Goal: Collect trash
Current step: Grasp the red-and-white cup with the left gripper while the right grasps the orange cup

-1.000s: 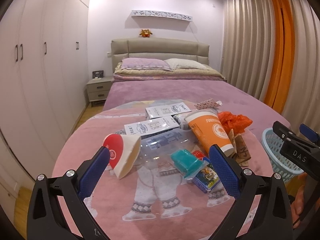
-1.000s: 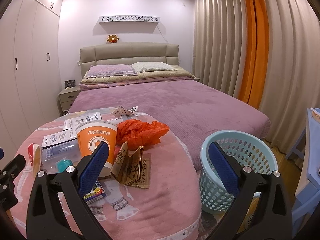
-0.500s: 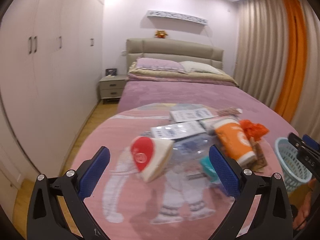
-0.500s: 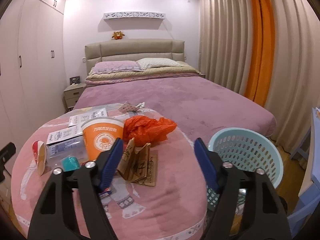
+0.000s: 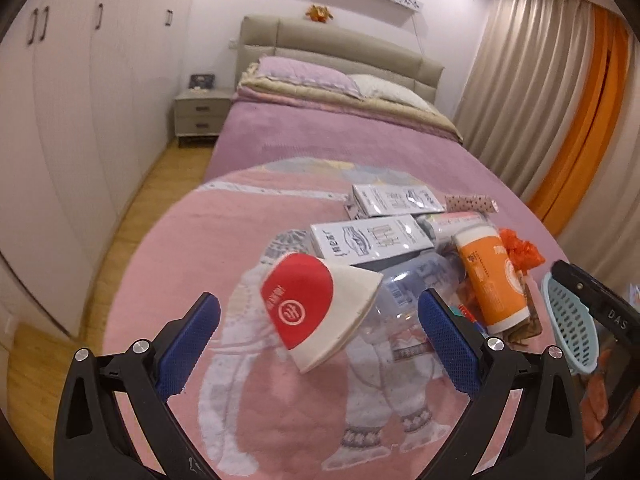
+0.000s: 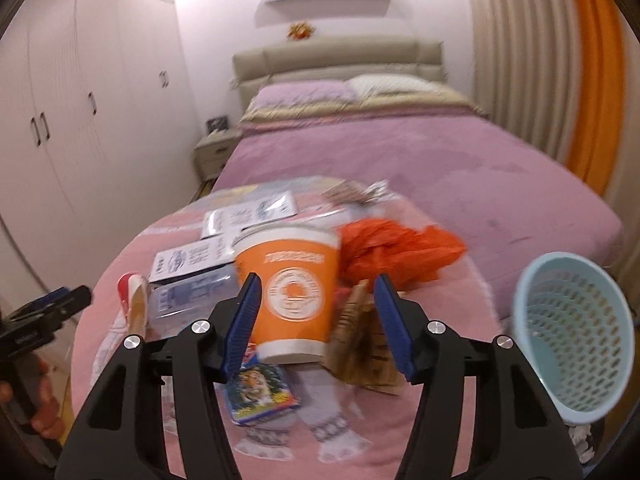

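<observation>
Orange paper cup (image 6: 294,294) sits between the half-open fingers of the right gripper (image 6: 316,322), and a hard squeeze may crush it, while the left gripper (image 5: 318,344) is spread wide.

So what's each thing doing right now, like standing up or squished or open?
Left gripper: open, empty.
Right gripper: open, fingers either side of the orange cup.
Orange cup: upright.
Red and white cup: flattened, lying down.
Clear bottle: lying down.
Orange bag: crumpled.
Blue basket: tilted in view; contents unclear.
</observation>
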Motion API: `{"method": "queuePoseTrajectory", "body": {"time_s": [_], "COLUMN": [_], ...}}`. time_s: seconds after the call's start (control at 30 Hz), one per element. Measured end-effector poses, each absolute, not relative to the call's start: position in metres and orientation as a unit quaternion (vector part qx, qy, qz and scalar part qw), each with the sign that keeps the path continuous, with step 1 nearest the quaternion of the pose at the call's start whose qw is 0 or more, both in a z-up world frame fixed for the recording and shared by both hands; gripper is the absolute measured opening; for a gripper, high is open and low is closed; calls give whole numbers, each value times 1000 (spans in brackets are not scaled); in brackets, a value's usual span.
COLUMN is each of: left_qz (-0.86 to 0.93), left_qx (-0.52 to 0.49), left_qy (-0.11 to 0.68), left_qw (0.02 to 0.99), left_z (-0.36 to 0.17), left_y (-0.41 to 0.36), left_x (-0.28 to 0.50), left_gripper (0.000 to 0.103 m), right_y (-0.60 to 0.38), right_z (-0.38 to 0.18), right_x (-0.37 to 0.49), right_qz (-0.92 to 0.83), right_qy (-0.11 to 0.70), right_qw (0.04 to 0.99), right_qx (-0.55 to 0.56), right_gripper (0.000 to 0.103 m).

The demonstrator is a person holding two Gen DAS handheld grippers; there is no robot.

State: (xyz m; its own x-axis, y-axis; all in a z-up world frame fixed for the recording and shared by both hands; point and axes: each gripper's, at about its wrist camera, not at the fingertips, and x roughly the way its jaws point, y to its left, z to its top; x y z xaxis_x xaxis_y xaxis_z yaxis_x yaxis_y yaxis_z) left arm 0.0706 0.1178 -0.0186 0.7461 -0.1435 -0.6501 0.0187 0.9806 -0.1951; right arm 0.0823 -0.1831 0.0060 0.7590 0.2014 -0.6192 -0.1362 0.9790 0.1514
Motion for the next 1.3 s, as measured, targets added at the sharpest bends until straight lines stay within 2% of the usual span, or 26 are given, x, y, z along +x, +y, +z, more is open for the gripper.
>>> {"method": "queuePoseTrajectory", "body": {"time_s": [0.1,0.33,0.53,0.63,0.7,0.83,0.93,1.07,1.17,1.3], "left_qz": [-44,-26,-19,-13,-12,-8,-16,-23,-29,-35], "left_qx": [-78,-62,-65,-68,-66,-64,-62,-61,-68,-64], "left_qy": [368,401,418,418,418,413,405,385,372,351], "left_qw": [926,913,906,906,906,909,912,921,925,934], "left_z": [-28,-51,-64,-67,-69,-69,-67,-60,-53,-39], "left_y": [111,112,115,118,119,119,118,117,117,111], "left_x": [78,94,100,101,102,100,96,88,83,76], "left_gripper": [96,95,80,77,67,61,35,16,6,5], "right_y": [-174,-158,-151,-150,-147,-146,-149,-156,-161,-170], "right_z": [1,-17,-33,-39,-45,-54,-51,-43,-32,-14], "right_x": [94,123,140,145,150,153,150,140,131,116], "right_qz": [106,114,110,108,105,111,110,116,121,124], "right_qy": [357,400,434,442,452,460,455,440,422,394], "right_qw": [927,908,893,889,884,879,881,886,894,905], "right_qx": [53,47,45,47,46,59,66,83,91,99], "right_gripper": [66,73,75,75,75,75,71,69,68,68]}}
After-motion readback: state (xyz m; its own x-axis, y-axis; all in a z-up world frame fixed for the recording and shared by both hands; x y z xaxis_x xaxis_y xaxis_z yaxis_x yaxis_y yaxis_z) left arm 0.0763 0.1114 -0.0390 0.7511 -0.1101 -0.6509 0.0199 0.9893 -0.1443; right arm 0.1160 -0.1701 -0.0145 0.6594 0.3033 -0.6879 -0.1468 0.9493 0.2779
